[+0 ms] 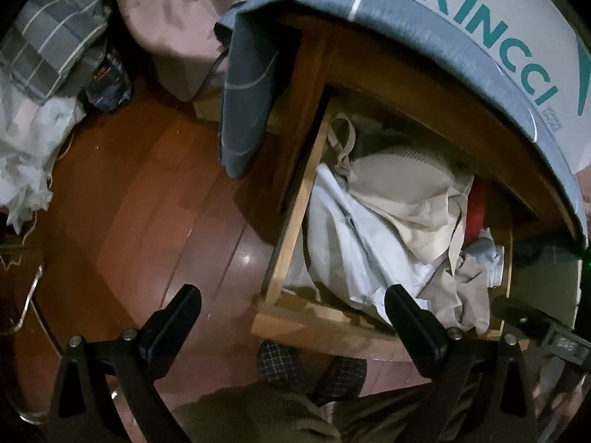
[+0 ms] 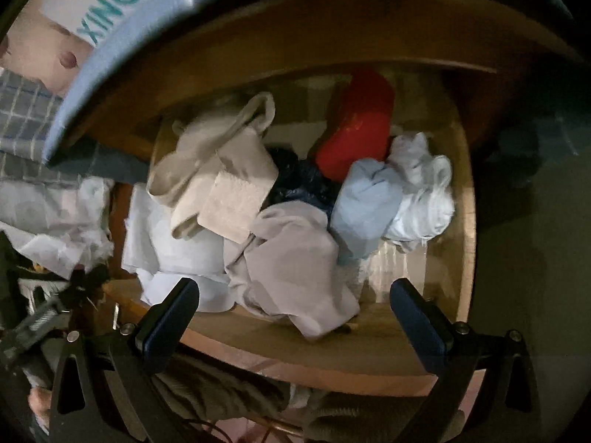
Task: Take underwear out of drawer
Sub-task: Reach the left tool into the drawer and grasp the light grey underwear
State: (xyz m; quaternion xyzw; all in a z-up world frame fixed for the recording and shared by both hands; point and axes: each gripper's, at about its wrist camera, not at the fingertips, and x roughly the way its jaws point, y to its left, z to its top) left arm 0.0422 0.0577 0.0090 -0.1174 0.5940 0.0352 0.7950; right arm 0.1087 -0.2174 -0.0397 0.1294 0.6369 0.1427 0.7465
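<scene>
Underwear (image 2: 295, 258) — crumpled, pale beige — heaped in open drawer (image 2: 466, 199)

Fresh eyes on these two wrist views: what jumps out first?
The open wooden drawer crammed with crumpled clothes in beige, white and pale blue, with a bright red item at its back standing out most. Above it, teal XINCCI lettering on a white surface over the bed edge. Both the left hand-held gripper and the right hand-held gripper hang open and empty near the drawer's front.
</scene>
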